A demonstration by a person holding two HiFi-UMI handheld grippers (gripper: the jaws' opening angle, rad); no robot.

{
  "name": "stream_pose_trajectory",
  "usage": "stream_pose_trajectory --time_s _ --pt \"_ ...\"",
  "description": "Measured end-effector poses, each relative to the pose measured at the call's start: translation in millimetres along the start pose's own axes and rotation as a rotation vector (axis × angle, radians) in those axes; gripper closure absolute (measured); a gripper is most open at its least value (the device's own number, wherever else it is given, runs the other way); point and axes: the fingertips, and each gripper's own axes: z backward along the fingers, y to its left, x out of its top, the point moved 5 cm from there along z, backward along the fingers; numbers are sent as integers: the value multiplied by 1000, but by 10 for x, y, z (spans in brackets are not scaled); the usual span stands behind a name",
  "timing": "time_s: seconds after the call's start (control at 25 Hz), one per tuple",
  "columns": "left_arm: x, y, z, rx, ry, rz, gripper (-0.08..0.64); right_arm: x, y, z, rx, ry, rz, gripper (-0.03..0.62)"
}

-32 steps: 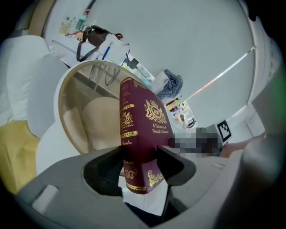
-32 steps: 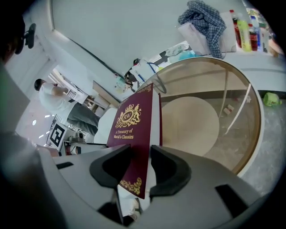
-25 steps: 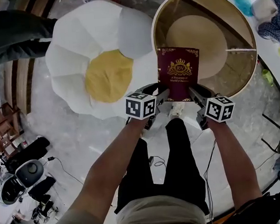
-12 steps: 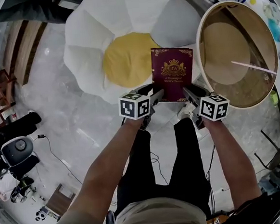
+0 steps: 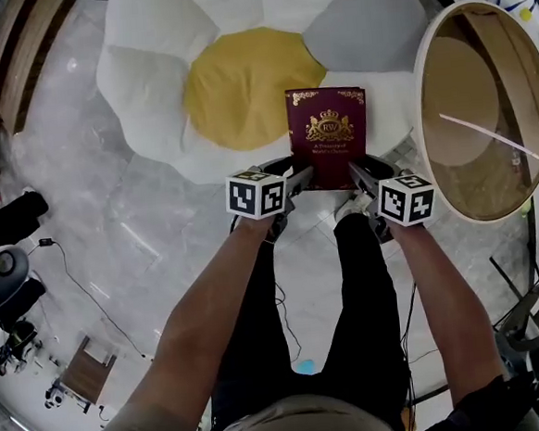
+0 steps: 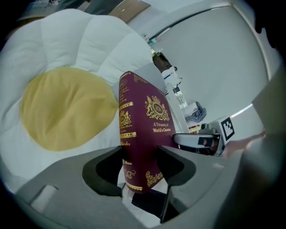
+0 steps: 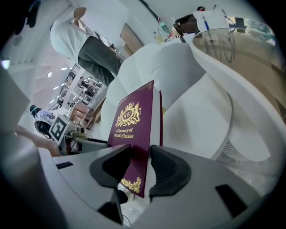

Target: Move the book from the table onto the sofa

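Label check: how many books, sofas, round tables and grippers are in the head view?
book: 1
sofa: 1
round table: 1
grippers: 2, left gripper and right gripper, both shut on the book
total: 5

The sofa (image 5: 144, 43) lies open ahead; the round table (image 5: 422, 114) seemingly crowds the right side.

You stood on a pale, glossy marbled floor (image 5: 150, 238). At nine o'clock a black cable (image 5: 70, 272) lay across it near a black-and-white chair (image 5: 3, 282); a small wooden stool (image 5: 82, 372) sat at eight.
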Motion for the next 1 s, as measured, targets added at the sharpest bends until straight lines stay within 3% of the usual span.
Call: stream_pose_trajectory --time_s 0.4,0.6,1.0 --pt "-229 536 -599 -83 40 11 325 -257 -372 -467 -95 42 41 440" --pt "-266 632 -783 -123 83 3 325 -327 -464 -535 -128 39 6 435" --pt "-198 576 -652 -45 86 -45 324 -326 -469 -235 -139 20 -34 399"
